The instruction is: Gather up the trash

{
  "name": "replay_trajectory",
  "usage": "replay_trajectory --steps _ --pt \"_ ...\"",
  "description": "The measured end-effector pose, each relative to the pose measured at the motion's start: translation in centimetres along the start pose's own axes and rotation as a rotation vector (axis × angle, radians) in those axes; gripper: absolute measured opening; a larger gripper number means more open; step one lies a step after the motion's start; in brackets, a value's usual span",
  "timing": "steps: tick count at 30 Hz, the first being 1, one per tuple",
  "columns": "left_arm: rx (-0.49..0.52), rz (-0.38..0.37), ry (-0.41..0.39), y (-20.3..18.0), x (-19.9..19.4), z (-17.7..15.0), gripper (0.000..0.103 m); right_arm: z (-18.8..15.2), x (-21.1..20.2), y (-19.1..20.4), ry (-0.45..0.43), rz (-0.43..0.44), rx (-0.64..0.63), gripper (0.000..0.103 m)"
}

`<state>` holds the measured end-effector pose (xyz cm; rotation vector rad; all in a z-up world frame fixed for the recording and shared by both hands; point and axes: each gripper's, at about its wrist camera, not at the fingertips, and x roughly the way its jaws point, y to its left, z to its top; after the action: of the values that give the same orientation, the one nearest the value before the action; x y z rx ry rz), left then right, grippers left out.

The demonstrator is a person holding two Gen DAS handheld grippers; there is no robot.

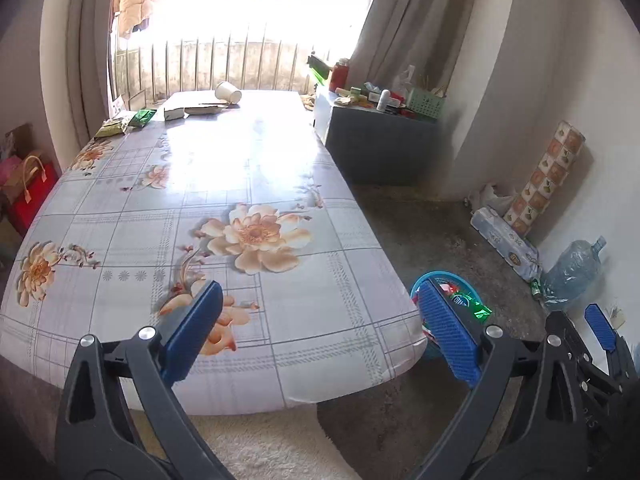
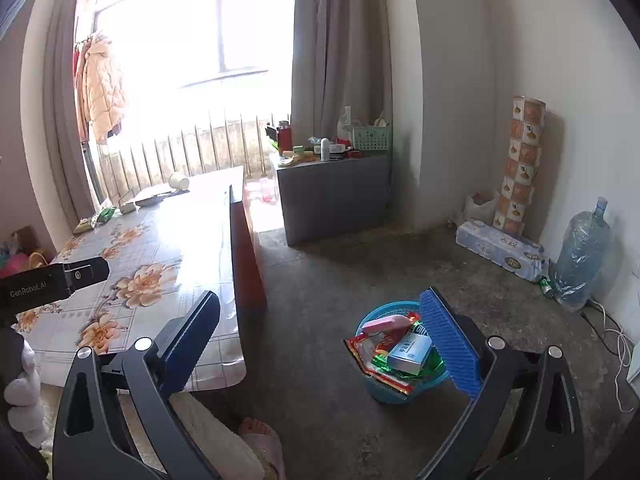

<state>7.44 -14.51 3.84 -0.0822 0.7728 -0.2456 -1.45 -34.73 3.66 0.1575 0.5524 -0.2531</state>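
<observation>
My left gripper [image 1: 320,332] is open and empty above the near end of the flowered table [image 1: 224,184]. Trash lies at the table's far end: a tipped paper cup [image 1: 228,92], a small white box [image 1: 174,113], green wrappers [image 1: 128,121] and flat paper [image 1: 204,109]. My right gripper [image 2: 320,348] is open and empty, held over the floor just beside a blue basket [image 2: 394,390] filled with wrappers, a pink item and a light blue box [image 2: 410,354]. The basket also shows in the left wrist view [image 1: 420,282], beside the table's corner. The far trash shows small in the right wrist view [image 2: 178,181].
A grey cabinet [image 2: 332,196] with bottles and a green basket stands by the curtain. A patterned roll [image 2: 520,164], a tissue pack [image 2: 500,250] and a water jug [image 2: 582,256] line the right wall. Red bags [image 1: 28,196] sit left of the table. A slippered foot [image 2: 260,436] is below.
</observation>
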Motion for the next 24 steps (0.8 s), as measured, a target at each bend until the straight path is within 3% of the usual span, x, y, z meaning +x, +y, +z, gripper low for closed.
replay_trajectory --steps 2,5,8,18,24 --pt "-0.001 0.045 0.024 1.6 -0.5 -1.0 0.094 -0.4 0.0 1.6 0.077 0.026 -0.008 0.097" --pt "0.027 0.125 0.052 3.1 -1.2 -2.2 0.094 -1.2 0.2 3.2 0.182 -0.01 -0.04 0.097" --pt "0.025 0.149 0.107 4.1 -1.1 -3.0 0.094 -1.9 0.0 4.2 0.249 -0.043 -0.081 0.097" --pt "0.084 0.182 0.152 4.5 -1.8 -5.4 0.094 -3.6 -0.6 2.9 0.327 -0.13 -0.07 0.097" --pt "0.123 0.19 0.173 3.9 -1.7 -5.8 0.094 -3.7 -0.5 1.5 0.326 -0.164 -0.032 0.097"
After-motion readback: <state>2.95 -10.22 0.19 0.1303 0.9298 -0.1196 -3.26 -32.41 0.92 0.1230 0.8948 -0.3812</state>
